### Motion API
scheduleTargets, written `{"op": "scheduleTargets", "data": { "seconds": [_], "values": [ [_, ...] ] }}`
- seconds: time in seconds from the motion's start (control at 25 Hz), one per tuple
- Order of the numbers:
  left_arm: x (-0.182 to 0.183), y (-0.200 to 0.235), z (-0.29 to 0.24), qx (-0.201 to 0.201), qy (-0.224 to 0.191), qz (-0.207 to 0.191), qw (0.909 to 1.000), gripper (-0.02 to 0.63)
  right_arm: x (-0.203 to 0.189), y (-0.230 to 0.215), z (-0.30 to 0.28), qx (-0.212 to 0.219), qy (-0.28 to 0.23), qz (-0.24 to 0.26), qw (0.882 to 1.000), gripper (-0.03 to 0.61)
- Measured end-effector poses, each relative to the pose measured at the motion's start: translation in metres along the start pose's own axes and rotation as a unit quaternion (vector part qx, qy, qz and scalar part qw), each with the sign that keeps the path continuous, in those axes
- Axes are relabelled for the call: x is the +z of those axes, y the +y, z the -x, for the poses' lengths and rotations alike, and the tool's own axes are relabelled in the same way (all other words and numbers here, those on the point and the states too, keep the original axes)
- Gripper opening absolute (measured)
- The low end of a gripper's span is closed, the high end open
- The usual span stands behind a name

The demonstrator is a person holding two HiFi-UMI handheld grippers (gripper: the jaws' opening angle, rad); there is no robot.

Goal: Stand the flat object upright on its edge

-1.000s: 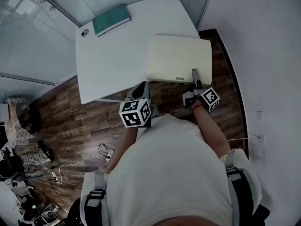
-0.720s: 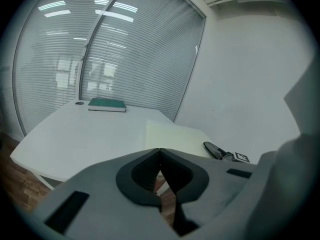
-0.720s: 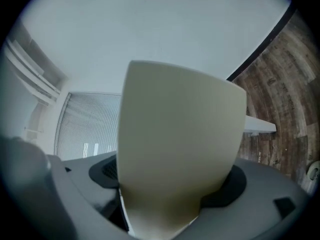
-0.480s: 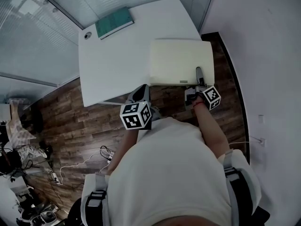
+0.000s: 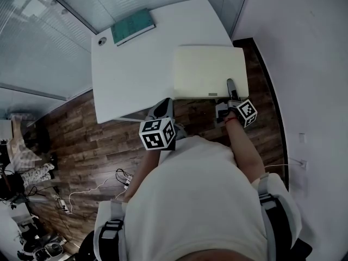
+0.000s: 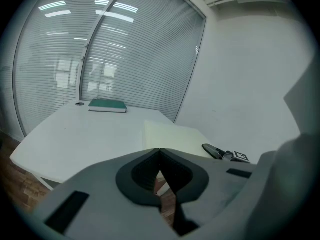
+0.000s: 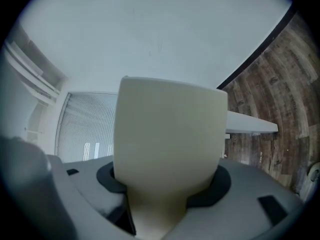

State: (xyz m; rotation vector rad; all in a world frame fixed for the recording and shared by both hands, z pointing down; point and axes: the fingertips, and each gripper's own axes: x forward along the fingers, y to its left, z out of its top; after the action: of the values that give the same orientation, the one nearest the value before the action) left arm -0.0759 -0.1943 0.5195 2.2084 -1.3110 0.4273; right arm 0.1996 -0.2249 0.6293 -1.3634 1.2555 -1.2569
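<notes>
Nearest you, just off the table's [image 5: 136, 75] near edge, the left gripper [image 6: 159, 154] hangs over the floor. Its jaws are together with nothing between them.

A little further on, at the table's near right corner, is the change. A second ago the right gripper [image 5: 230, 87] had its jaws spread wide over the near edge of the board [image 5: 209, 69]. Now they are closing on that edge, one jaw lying on the top face. In the right gripper view the cream board fills the gap and seems to meet both pads. By my reading you are just taking your hold, and the lift has not begun. The board lies flat at that same corner, as it did a second ago, with its near edge reaching slightly past the table's edge. Let the grip settle before you tip it up, since a hold so close to one edge may let a wide board swing.

Counted, near to far:
- two grippers
- one board
- one table
- one small round cap [image 5: 99, 41] by the table's far left corner
- one green book [image 5: 132, 26] along the table's far edge
</notes>
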Motion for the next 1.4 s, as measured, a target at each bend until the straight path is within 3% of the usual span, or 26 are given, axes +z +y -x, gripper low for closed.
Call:
{"op": "scheduleTargets", "data": {
  "seconds": [0.96, 1.4],
  "values": [
    [-0.006, -0.011, 0.011, 0.004, -0.011, 0.001, 0.9999, 0.020, 0.012, 0.029, 0.010, -0.010, 0.002, 0.034, 0.999, 0.268],
    [-0.007, -0.005, 0.014, 0.008, -0.015, 0.009, 0.9998, 0.020, 0.018, 0.071, 0.001, 0.003, 0.007, 0.108, 0.994, 0.264]
  ]
}}
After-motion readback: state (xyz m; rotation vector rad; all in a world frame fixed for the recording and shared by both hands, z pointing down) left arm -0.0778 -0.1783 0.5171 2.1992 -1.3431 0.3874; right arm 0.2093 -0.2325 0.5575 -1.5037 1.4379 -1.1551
